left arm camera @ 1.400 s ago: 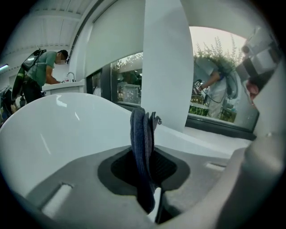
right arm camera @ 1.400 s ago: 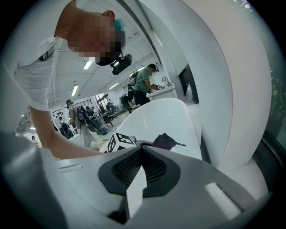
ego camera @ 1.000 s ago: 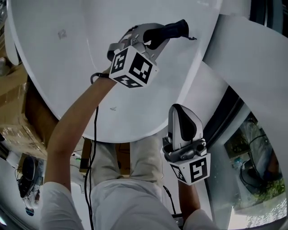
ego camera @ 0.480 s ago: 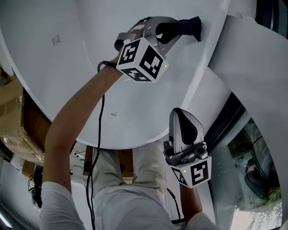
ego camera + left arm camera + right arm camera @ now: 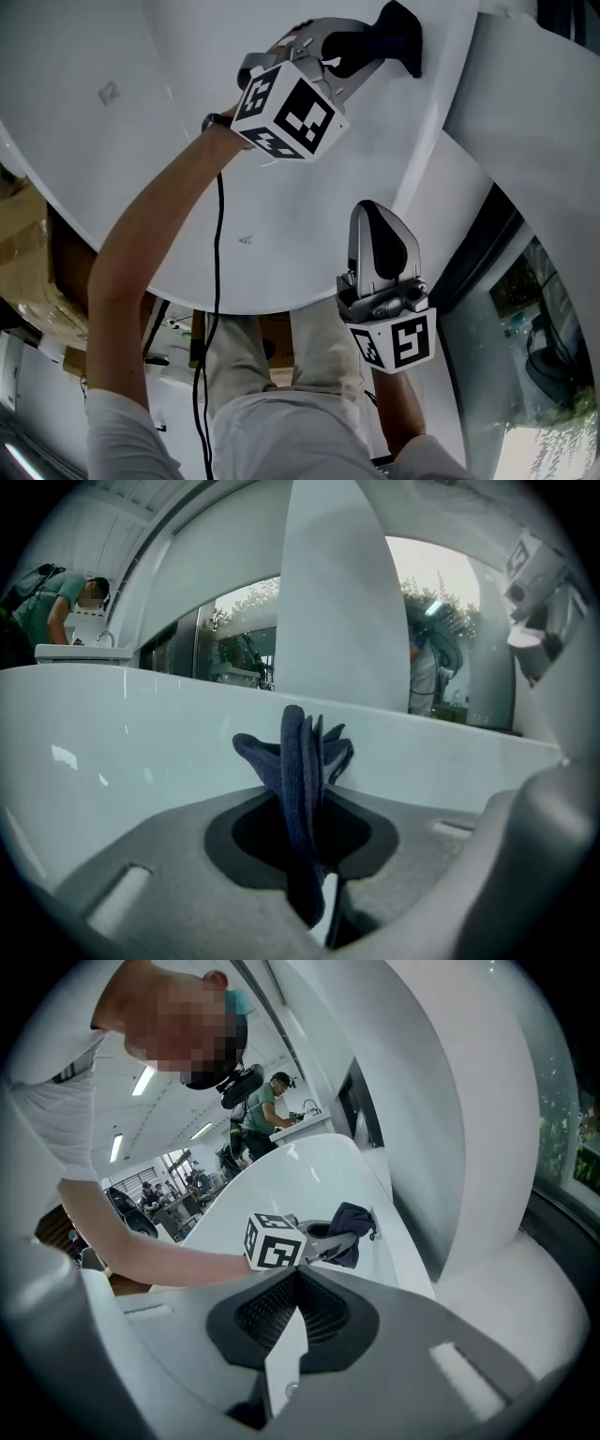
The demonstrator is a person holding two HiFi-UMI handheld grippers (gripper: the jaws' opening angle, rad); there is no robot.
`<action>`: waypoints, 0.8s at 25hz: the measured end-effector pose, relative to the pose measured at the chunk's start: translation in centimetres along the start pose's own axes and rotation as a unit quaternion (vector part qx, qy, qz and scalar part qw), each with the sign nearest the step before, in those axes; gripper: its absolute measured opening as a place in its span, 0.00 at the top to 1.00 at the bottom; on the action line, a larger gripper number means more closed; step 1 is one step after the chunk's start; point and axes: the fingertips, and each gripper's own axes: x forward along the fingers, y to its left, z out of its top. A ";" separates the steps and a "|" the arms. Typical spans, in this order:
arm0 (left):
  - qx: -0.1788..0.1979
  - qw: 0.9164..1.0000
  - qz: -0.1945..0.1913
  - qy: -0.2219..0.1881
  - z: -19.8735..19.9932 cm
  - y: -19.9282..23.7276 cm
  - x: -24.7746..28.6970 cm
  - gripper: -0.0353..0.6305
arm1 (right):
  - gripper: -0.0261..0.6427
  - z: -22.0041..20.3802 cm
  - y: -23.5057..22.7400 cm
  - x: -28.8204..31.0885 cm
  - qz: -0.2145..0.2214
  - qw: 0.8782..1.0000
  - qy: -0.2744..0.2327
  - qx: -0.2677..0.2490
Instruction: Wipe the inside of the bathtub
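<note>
The left tongs [image 5: 361,47] are clamping a dark blue cloth [image 5: 394,37] and pressing it against the white bathtub [image 5: 141,141], close to the edge of its curved surface. The right tongs [image 5: 377,225] are hovering over the tub's near edge, their jaws closed together and gripping nothing.

Brown cardboard boxes [image 5: 23,253] low at the left of the head view. Window glass [image 5: 553,375] on the right, green foliage behind it. In the left gripper view's background, a person in a green shirt [image 5: 52,597] bending over a white sink [image 5: 80,654]. Long ceiling lights [image 5: 150,1080] overhead in the right gripper view; more people [image 5: 173,1192] far back.
</note>
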 end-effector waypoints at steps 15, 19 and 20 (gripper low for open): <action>-0.004 0.996 0.058 -0.071 2.8 4.7 2.1 0.83 | 0.96 -2.3 2.5 1.7 0.021 1.000 0.001 0.017; -0.017 0.996 0.042 -0.080 2.4 3.6 3.3 0.83 | 0.96 -2.6 1.9 1.5 0.009 1.000 0.002 0.023; -0.020 0.996 0.037 -0.082 2.3 3.3 3.3 0.83 | 0.96 -2.6 1.8 1.5 0.009 1.000 0.002 0.022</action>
